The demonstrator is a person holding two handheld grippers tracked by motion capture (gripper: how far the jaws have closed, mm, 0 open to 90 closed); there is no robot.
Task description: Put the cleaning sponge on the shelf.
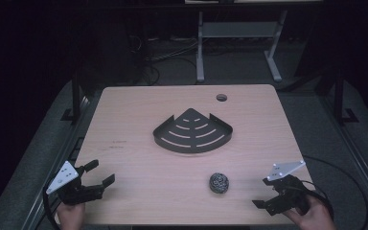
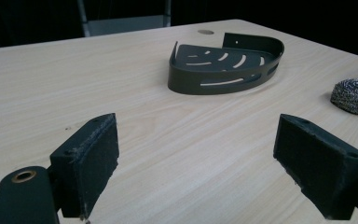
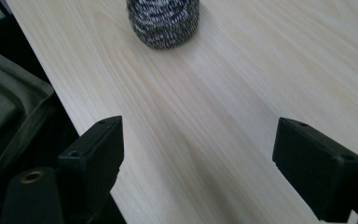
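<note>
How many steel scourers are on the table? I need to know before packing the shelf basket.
1. The steel scourer lies on the table near its front edge, apart from the dark corner basket at the middle, and closer to the right tool.

The left gripper (image 1: 99, 174) sits at about seven o'clock, low over the near edge, its jaws spread wide with nothing between them and pointing toward two o'clock. The left hand (image 1: 70, 214) grips it from behind, its cable looping off at the near side. The right gripper (image 1: 263, 199) sits at about five o'clock, jaws likewise wide apart and empty, aimed toward nine o'clock. The right hand (image 1: 311, 215) holds it from the near right, grey plate on top.
</note>
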